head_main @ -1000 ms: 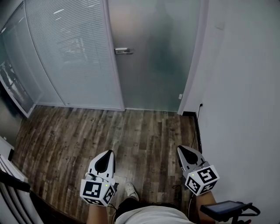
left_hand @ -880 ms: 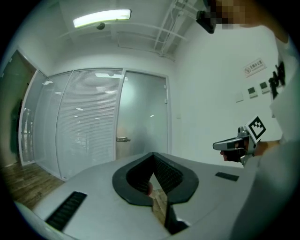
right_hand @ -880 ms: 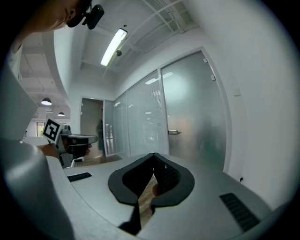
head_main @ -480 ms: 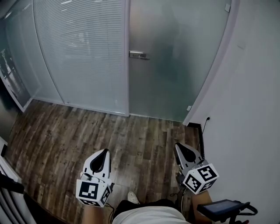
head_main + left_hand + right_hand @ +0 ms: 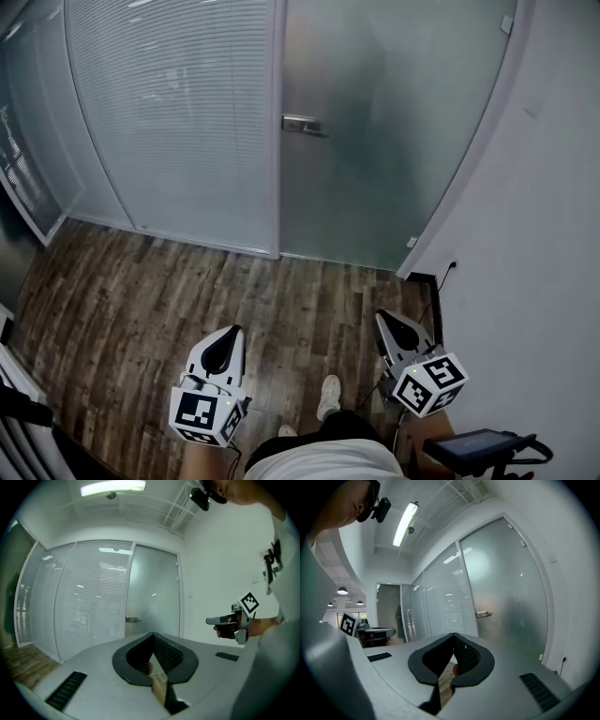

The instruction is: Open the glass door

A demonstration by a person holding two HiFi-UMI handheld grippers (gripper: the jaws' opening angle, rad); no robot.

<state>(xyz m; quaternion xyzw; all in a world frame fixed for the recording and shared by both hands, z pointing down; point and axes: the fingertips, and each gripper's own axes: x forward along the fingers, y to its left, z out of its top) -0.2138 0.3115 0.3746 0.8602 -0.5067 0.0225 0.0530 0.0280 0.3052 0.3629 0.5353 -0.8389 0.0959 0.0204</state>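
The person is standing on the wooden floor (image 5: 169, 291), holding the left tool (image 5: 232, 331) and the right tool (image 5: 382, 320) out in front. Both are showing their jaws pressed together with nothing between them. The frosted glass door (image 5: 384, 159) is sitting shut at the far side, well apart from both tools, its metal handle (image 5: 302, 124) lying at its left edge beside the slatted glass panel (image 5: 178, 103).

Glass door (image 5: 394, 159) sits at twelve o'clock, handle (image 5: 302, 124) on its left edge, partition (image 5: 178, 122) at ten, wall (image 5: 534, 300) at three.
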